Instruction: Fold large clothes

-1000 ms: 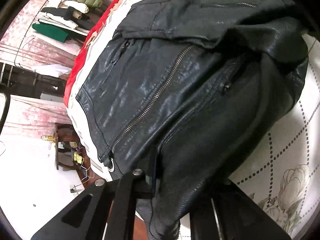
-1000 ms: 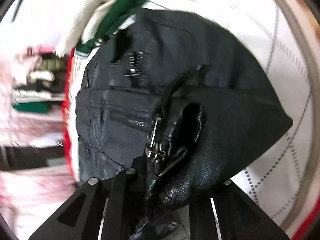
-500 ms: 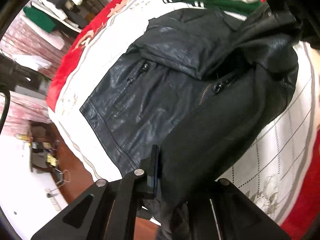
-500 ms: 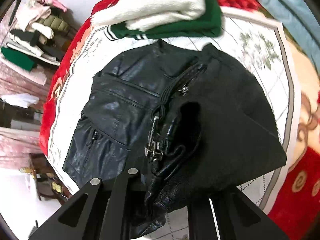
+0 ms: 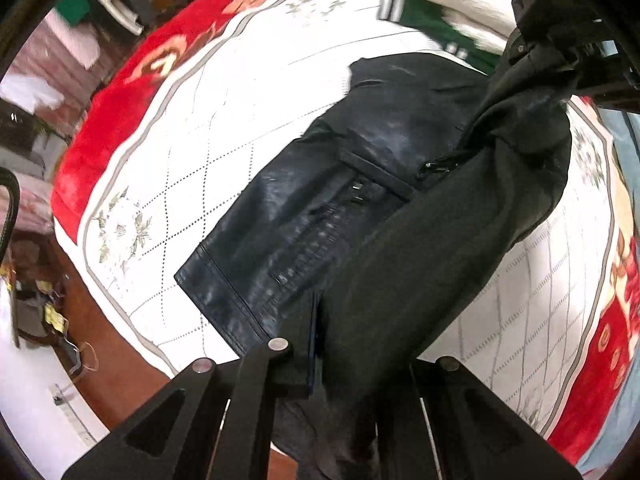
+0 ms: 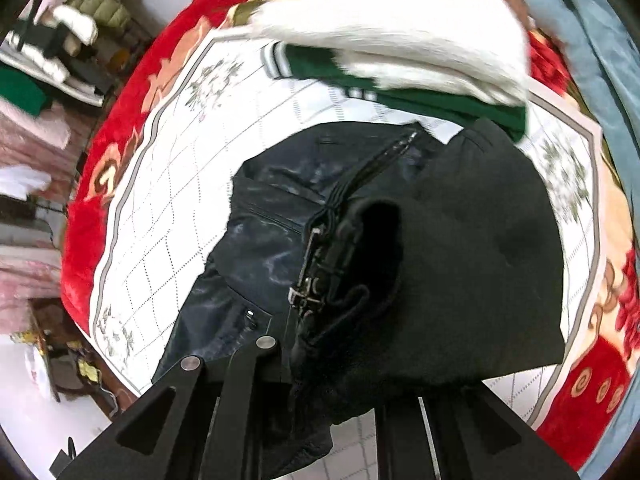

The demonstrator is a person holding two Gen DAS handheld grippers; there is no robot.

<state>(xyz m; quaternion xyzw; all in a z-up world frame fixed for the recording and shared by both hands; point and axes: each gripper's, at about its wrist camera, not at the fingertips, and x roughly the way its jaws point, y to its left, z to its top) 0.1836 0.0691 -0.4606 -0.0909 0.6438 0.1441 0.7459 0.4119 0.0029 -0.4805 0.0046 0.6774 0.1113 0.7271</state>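
Note:
A black leather jacket (image 5: 320, 208) hangs from both grippers above a white quilted bedcover (image 5: 192, 152). My left gripper (image 5: 340, 364) is shut on the jacket's lower hem, and the black lining side drapes away to the right. My right gripper (image 6: 320, 364) is shut on a bunched edge with zipper and buckle hardware (image 6: 312, 272); its body (image 5: 560, 40) shows at the upper right of the left wrist view, pinching the other corner. In the right wrist view the jacket (image 6: 460, 248) spreads below, leather front on the left, matte lining on the right, its far part still resting on the cover.
A folded white garment (image 6: 400, 28) lies on a green one with striped trim (image 6: 420, 100) at the far end of the bed. A red floral blanket (image 6: 100, 152) borders the cover. Stacked clothes (image 6: 60, 40) fill shelves at the upper left. Wood floor (image 5: 104, 344) lies beyond the bed's edge.
Both grippers have risen and swung across the bed with the jacket, lifting it so more of the white cover shows beneath. The jacket looks smaller and hangs stretched between them.

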